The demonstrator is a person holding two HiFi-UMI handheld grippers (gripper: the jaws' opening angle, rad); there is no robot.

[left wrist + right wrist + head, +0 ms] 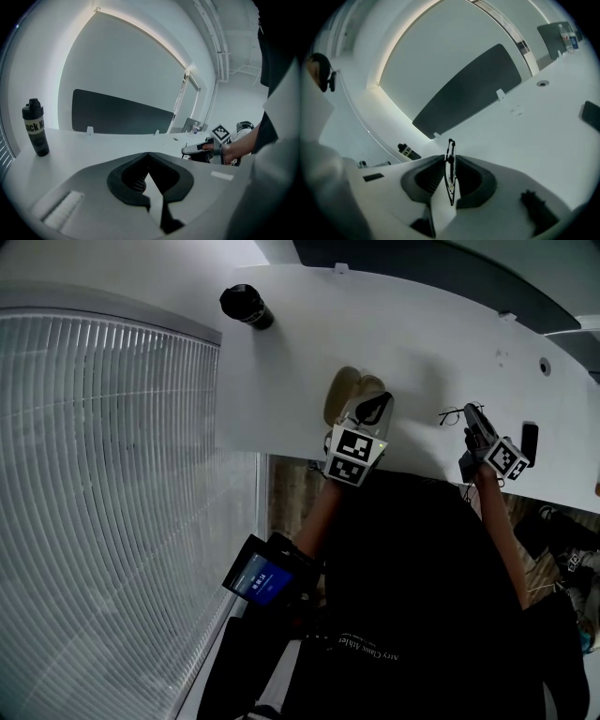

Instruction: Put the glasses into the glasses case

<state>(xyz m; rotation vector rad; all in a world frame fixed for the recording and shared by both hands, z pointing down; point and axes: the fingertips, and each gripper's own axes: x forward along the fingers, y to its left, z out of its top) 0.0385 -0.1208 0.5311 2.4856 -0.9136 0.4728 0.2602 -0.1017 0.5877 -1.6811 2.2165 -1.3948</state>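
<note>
The thin wire-framed glasses [451, 169] stand edge-on between the pads of my right gripper [451, 158], which is shut on them. In the head view the glasses [453, 415] stick out to the left of the right gripper [472, 420], above the white table [422, 324]. The beige glasses case [343, 392] lies open on the table to the left. My left gripper [377, 407] sits over the case's right end; its jaw tips meet in the left gripper view [149, 155], with nothing visible between them. That view does not show the case.
A black bottle [246, 306] stands at the far left of the table, also seen as the bottle [35, 127]. A flat black slab [530, 442] lies right of the right gripper. The table's near edge runs just under both grippers. A ribbed white surface fills the left.
</note>
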